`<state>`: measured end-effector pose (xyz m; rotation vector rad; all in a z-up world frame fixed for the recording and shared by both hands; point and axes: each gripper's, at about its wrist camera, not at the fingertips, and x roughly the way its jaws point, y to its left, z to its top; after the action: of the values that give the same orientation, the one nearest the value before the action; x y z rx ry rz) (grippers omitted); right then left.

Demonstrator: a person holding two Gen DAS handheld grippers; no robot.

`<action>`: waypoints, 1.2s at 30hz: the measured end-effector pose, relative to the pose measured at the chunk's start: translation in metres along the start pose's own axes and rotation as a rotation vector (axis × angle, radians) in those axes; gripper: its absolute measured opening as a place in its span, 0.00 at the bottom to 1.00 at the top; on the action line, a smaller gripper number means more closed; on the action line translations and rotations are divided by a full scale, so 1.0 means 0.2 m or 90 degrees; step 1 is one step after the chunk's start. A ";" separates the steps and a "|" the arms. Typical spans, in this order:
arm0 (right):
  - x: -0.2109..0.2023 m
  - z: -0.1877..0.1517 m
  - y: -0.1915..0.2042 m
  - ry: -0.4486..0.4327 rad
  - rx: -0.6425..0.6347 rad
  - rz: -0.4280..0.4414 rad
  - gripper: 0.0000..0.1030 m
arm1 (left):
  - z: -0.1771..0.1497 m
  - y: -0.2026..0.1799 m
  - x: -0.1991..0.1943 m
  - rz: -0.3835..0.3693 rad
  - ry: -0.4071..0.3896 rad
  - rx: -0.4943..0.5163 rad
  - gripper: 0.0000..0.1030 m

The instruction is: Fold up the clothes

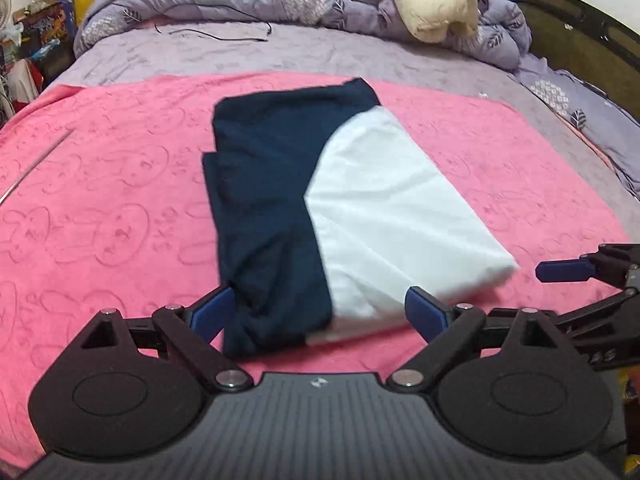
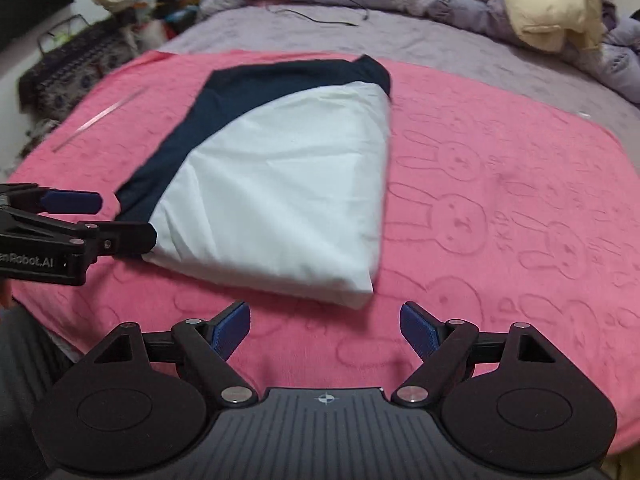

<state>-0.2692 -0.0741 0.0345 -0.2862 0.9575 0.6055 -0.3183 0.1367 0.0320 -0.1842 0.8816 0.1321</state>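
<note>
Now, the layout:
Garment: navy-and-white shirt (image 1: 320,200), folded to a long panel, flat on the pink rabbit-pattern blanket (image 1: 100,220) over the bed.
Long axis: runs away from both grippers toward the lilac quilt (image 1: 240,4); near short edge faces the fingers.
Left gripper (image 1: 320,312): fingers spread wide, holding nothing, straddling the near navy and white hem.
Right gripper (image 2: 325,328): fingers spread wide, empty, just short of the white near corner, cloth not between them.
Nearer: the left; its fingers flank the hem.
Next, by judgement: pinch the near edge and carry it toward the far edge.
</note>
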 end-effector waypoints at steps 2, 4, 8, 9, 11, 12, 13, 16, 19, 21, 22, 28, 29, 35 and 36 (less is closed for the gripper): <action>-0.04 0.01 0.03 -0.011 -0.012 -0.014 0.81 | -0.01 -0.03 -0.02 0.021 0.000 0.010 0.94; -0.07 0.01 0.05 -0.029 -0.015 -0.005 0.84 | -0.01 -0.05 -0.03 0.039 -0.004 0.017 0.95; -0.14 0.01 0.07 -0.051 -0.026 0.013 0.87 | -0.01 -0.07 -0.04 0.041 -0.007 0.019 0.95; -0.15 0.01 0.08 -0.053 -0.031 0.011 0.87 | -0.01 -0.07 -0.05 0.046 -0.006 0.023 0.95; -0.15 0.02 0.08 -0.056 -0.038 0.008 0.87 | -0.01 -0.08 -0.05 0.058 -0.004 0.031 0.95; -0.16 0.03 0.09 -0.057 -0.041 0.008 0.87 | -0.02 -0.08 -0.05 0.062 -0.002 0.033 0.95; -0.16 0.03 0.09 -0.058 -0.042 0.009 0.87 | -0.02 -0.08 -0.05 0.066 -0.003 0.034 0.95; -0.15 0.03 0.10 -0.057 -0.046 0.009 0.87 | -0.02 -0.08 -0.05 0.072 -0.002 0.033 0.95; -0.14 0.02 0.10 -0.053 -0.045 0.007 0.87 | -0.03 -0.08 -0.04 0.073 0.005 0.029 0.95; -0.14 0.02 0.10 -0.051 -0.045 0.006 0.87 | -0.03 -0.08 -0.03 0.073 0.010 0.027 0.95; -0.14 0.02 0.10 -0.051 -0.045 0.006 0.87 | -0.03 -0.08 -0.03 0.073 0.013 0.026 0.95; -0.12 0.01 0.11 -0.042 -0.043 0.004 0.87 | -0.04 -0.08 0.00 0.079 0.021 0.022 0.95; -0.11 0.01 0.10 -0.040 -0.042 0.004 0.87 | -0.04 -0.08 0.00 0.079 0.022 0.022 0.95; -0.11 0.01 0.10 -0.038 -0.040 0.001 0.87 | -0.04 -0.06 0.01 0.065 0.025 -0.008 0.95; -0.10 0.00 0.10 -0.036 -0.041 0.001 0.87 | -0.04 -0.06 0.01 0.068 0.024 -0.009 0.95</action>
<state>-0.2901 -0.0643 0.0528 -0.3247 0.8842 0.6434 -0.3209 0.1239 0.0255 -0.1529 0.9290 0.2340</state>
